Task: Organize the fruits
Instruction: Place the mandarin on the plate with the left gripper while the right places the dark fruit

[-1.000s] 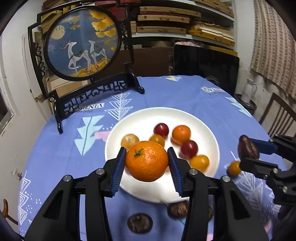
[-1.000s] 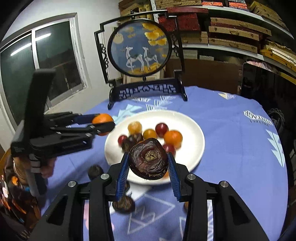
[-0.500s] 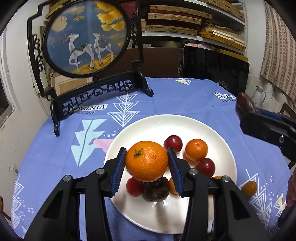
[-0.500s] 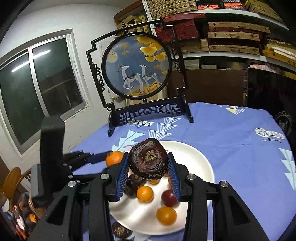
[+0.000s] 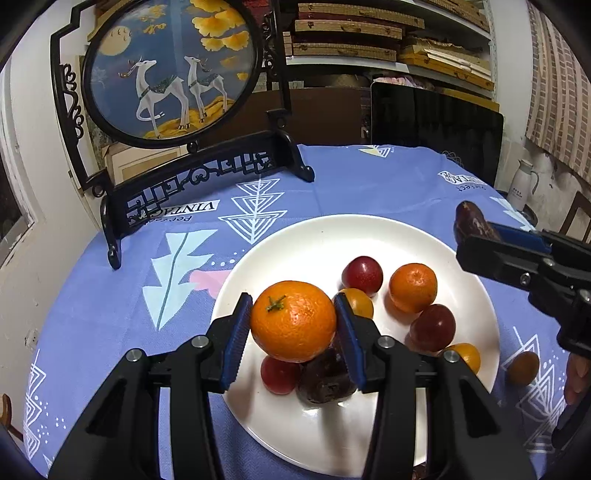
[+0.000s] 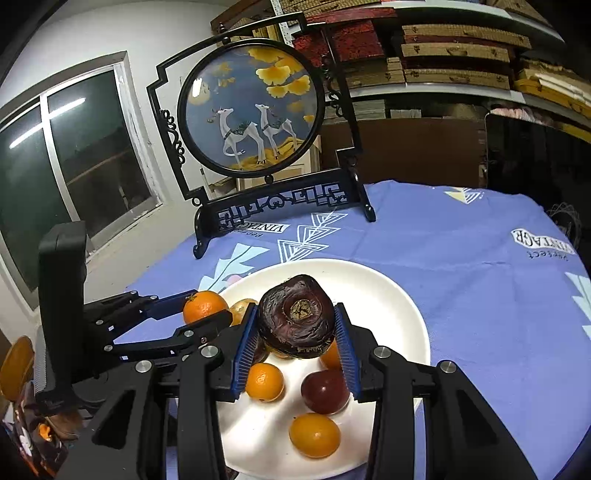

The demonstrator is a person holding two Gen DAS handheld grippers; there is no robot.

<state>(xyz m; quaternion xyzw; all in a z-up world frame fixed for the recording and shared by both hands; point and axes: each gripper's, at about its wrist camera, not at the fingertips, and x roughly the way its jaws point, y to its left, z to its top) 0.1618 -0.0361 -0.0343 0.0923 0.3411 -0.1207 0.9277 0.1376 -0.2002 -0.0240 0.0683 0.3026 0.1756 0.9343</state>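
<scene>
Over the white plate (image 5: 317, 240), both grippers hang loaded. Left gripper (image 5: 293, 326): jaws clamped on a large orange (image 5: 293, 320), stem up, held above the plate's near-left part. Right gripper (image 6: 297, 332): jaws clamped on a dark wrinkled fruit (image 6: 296, 315), held above the plate's near side; from the left wrist view it sits over the plate's right rim.

On the plate, left wrist view: small mandarin (image 5: 413, 282) right of centre, dark red plum (image 5: 362, 275) just left of it, second dark red plum (image 5: 432, 328) nearer and touching or almost touching the mandarin, yellow tomato (image 5: 356, 302) partly hidden behind the left gripper's right jaw, another yellow tomato (image 5: 463, 356) at the plate's near-right edge. Under the held orange: a red tomato (image 5: 279, 373) just beside a second dark wrinkled fruit (image 5: 325, 376), both resting on the plate.

Off the plate, just right of its rim, a small orange-brown fruit (image 5: 522, 367) lies on the bench's blue patterned cloth (image 5: 110, 314). Beyond the plate, on the far-left side of the bench, stands a round deer screen (image 5: 171, 68) in a black carved frame. Shelves (image 5: 369, 33) are well behind the plate.
</scene>
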